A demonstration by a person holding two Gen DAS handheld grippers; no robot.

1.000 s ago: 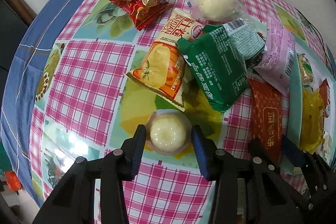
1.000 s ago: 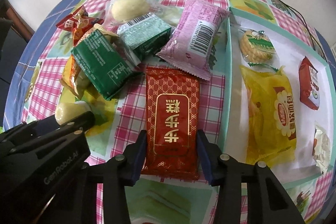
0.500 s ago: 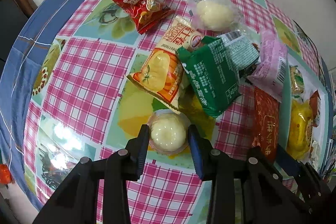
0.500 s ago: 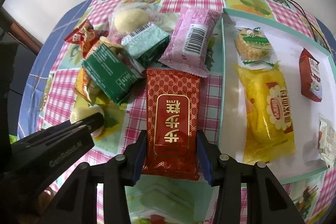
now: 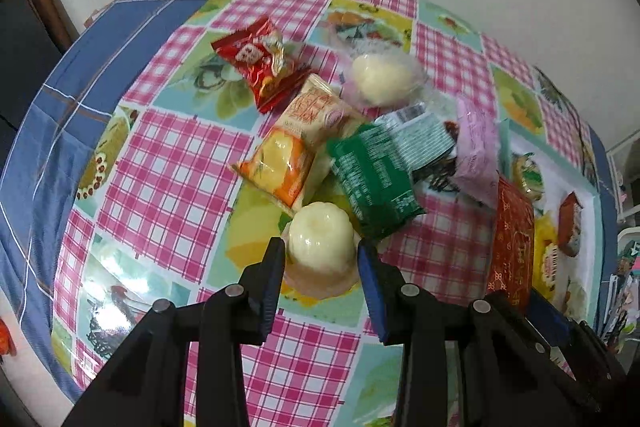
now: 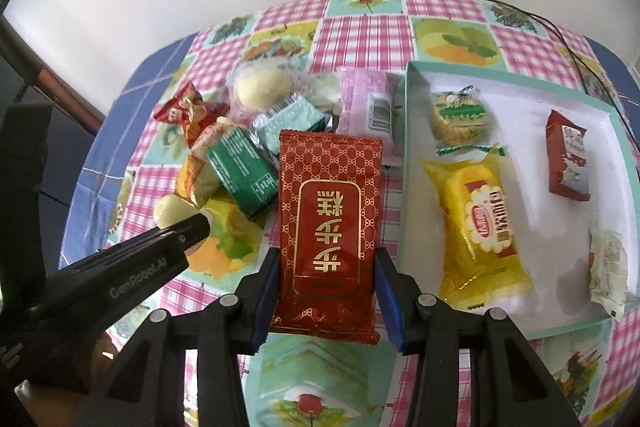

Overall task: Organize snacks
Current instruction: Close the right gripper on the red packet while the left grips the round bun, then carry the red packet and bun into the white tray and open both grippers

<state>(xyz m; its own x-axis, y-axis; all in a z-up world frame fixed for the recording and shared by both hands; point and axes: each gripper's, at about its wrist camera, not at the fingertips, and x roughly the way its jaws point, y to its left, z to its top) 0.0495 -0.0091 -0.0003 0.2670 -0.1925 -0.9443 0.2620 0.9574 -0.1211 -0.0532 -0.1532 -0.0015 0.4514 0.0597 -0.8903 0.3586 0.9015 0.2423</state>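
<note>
In the left wrist view my left gripper (image 5: 322,261) is shut on a pale jelly cup (image 5: 320,241), which is tilted and lifted off the tablecloth. In the right wrist view my right gripper (image 6: 326,269) is shut on a red packet with gold characters (image 6: 330,223), held above the table. The same red packet (image 5: 512,247) shows at the right of the left wrist view. The left gripper's finger (image 6: 176,233) with the jelly cup (image 6: 172,211) appears at the left of the right wrist view.
A teal-rimmed white tray (image 6: 408,163) on the right holds a yellow packet (image 6: 480,227), a round cake (image 6: 460,115), a small red packet (image 6: 568,155) and a white one. A pile of snacks lies mid-table: green packets (image 5: 372,175), orange packet (image 5: 296,151), pink packet (image 6: 368,99), red candy bag (image 5: 260,59).
Both grippers have risen from the table. The left one closed on the jelly cup and lifted it, tilting it. The right one lifted the red packet.
</note>
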